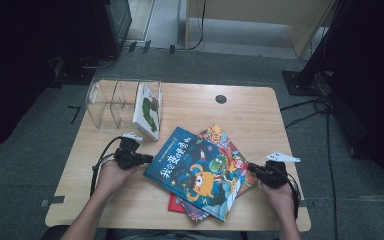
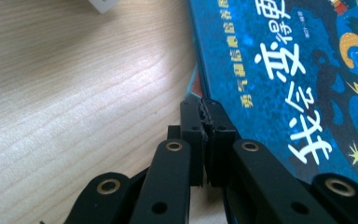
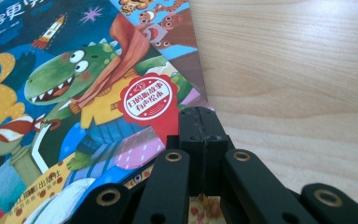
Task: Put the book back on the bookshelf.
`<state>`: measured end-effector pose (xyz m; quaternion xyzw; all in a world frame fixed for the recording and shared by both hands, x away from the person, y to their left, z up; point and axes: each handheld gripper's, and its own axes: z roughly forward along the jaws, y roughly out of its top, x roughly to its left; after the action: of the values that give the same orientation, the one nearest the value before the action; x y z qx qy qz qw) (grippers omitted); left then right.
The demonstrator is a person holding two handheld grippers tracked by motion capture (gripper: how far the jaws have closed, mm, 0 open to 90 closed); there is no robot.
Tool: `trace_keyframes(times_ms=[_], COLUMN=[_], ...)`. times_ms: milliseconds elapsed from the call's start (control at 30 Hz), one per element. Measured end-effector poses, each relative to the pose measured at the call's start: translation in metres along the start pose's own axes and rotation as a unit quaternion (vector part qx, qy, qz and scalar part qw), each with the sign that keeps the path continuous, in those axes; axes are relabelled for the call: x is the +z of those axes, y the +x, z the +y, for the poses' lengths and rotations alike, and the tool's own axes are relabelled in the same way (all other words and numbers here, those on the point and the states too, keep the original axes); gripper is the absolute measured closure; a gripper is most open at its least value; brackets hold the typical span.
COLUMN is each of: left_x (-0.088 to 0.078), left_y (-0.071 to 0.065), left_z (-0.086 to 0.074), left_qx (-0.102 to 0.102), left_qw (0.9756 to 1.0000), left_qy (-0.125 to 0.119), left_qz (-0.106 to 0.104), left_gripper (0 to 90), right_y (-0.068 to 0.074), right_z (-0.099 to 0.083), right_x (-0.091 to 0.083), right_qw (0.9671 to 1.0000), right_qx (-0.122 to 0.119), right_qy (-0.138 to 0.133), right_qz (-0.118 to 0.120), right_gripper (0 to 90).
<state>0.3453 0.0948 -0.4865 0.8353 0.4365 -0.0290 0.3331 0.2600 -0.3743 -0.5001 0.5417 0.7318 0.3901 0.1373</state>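
While I hold both hands low at the near edge of the bench (image 1: 260,107), a stack of picture books lies between them, a blue book (image 1: 200,172) on top and the edges of others poking out beneath it. My left claw (image 1: 146,159) sits at the blue book's left edge; in the left gripper view its jaws are clenched together right at that edge (image 2: 204,112), with nothing I can see gripped between the pads. Whether the tips touch the cover I cannot tell. My right claw (image 1: 252,169) is at the stack's right side, also clenched; in the right gripper view its closed tips (image 3: 199,116) lie over the corner of the blue book (image 3: 74,93), near a red round sticker (image 3: 147,99), and I see nothing pinched between them. At the far left of the bench stands a clear holder (image 1: 111,102) with dividers, and one green-and-white book (image 1: 147,111) leans upright in its right-hand slot, well apart from the stack.
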Motion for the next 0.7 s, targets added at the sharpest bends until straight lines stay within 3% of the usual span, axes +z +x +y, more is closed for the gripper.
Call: trace_keyframes(times_ms=[700], left_x=[-0.013], left_y=[-0.008], left_z=[-0.020], left_qx=[-0.019], left_qw=[0.9997], left_qy=[-0.005], left_qz=[-0.013], left_gripper=[87.4], right_y=[0.003], right_z=[0.023], right_x=[0.026], right_qw=[0.9998], right_qx=[-0.018], right_qy=[-0.001], right_qz=[0.002], right_gripper=[90.0])
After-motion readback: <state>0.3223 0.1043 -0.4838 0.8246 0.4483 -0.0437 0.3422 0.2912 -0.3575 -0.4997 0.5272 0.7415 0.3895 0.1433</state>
